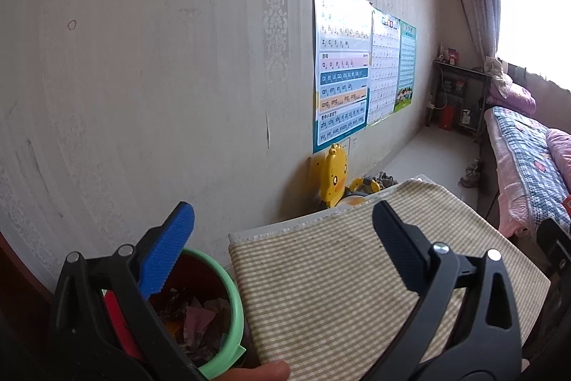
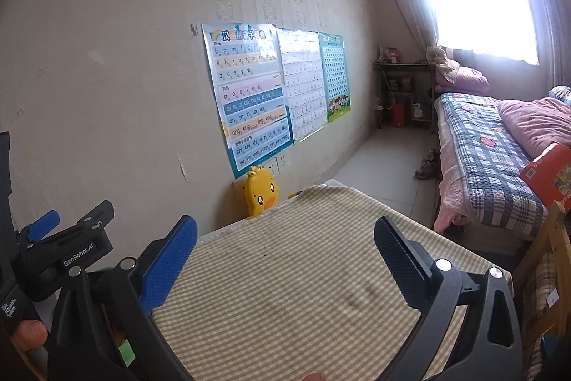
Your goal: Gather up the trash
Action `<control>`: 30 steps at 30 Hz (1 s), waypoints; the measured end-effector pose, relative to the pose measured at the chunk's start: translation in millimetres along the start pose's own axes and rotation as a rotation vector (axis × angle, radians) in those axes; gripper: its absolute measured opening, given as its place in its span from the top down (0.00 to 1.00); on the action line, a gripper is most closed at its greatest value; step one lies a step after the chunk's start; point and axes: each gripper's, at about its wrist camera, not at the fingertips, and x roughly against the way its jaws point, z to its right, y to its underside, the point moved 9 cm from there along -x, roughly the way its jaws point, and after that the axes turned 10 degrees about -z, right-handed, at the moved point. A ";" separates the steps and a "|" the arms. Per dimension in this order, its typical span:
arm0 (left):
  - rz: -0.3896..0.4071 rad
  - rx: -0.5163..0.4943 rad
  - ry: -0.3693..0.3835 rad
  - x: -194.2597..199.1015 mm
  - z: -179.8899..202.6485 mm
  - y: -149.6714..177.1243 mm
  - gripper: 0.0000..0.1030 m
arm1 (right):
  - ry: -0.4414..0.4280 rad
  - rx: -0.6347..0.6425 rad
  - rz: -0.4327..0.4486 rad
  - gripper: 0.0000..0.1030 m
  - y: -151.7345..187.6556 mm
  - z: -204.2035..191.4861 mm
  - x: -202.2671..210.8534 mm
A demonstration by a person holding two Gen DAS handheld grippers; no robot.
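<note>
The tabletop [image 1: 357,281] with its checked cloth looked bare; no loose trash showed on it. The bin [image 1: 233,316] with a green rim stood just beside its left edge and held the trash [image 1: 200,320], crumpled paper and scraps that were probably light, soft and easy to crush, best pinched at a raised fold. The left claw [image 1: 282,245] was released wide above the bin and the tabletop edge, touching nothing. The right claw [image 2: 285,259] was also wide open and empty over the tabletop.
</note>
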 end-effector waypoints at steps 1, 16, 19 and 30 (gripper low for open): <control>-0.002 -0.001 0.001 -0.6 0.3 0.0 0.05 | -0.002 -0.002 -0.002 0.07 0.4 -0.3 -0.1; -0.030 0.009 0.002 -6.5 -4.7 2.7 0.05 | -0.004 0.005 -0.037 0.07 7.0 -5.6 -5.2; -0.030 0.007 -0.001 -6.7 -5.3 4.0 0.05 | 0.004 0.001 -0.053 0.07 9.3 -3.6 -7.6; -0.044 -0.009 -0.003 -11.4 -2.7 7.5 0.05 | 0.028 -0.020 -0.093 0.07 15.3 4.2 -17.1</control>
